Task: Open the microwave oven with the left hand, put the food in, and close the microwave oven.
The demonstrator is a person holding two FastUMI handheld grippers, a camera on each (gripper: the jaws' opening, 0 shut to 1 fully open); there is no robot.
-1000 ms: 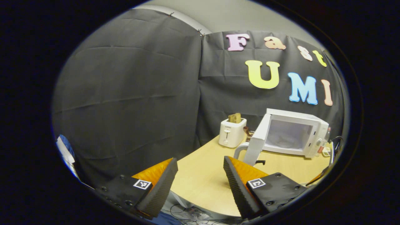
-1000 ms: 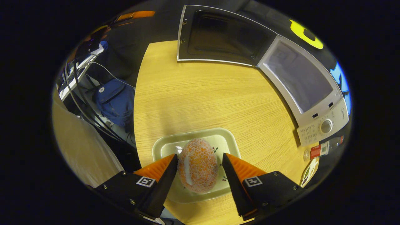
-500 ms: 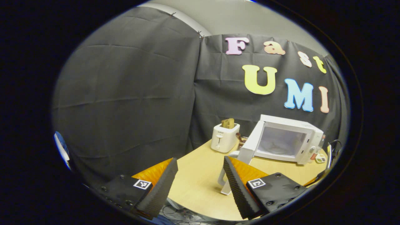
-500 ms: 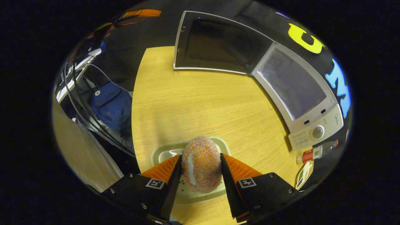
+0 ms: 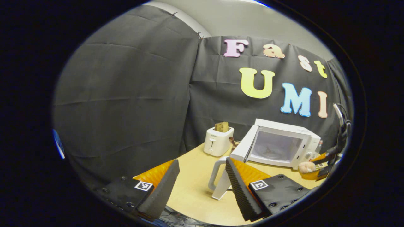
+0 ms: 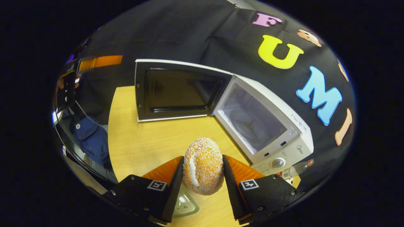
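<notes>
Tabletop (image 6: 142, 142) carries microwave (image 6: 268, 126), door (image 6: 176, 91) swung wide open. Right tool (image 6: 203, 176) clenched on sugared bun (image 6: 203, 165), lifted in front of microwave, above plate (image 6: 186, 205). Left tool (image 5: 202, 179) released, empty, well back from microwave.

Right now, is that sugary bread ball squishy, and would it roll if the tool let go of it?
Probably squishy: the bread ball looks like a soft, crumb-coated bun, so the right tool pressing both sides could dent it. It seems light, held up by side pressure alone. Being rounded, it would likely roll a little on the table if dropped.
</notes>
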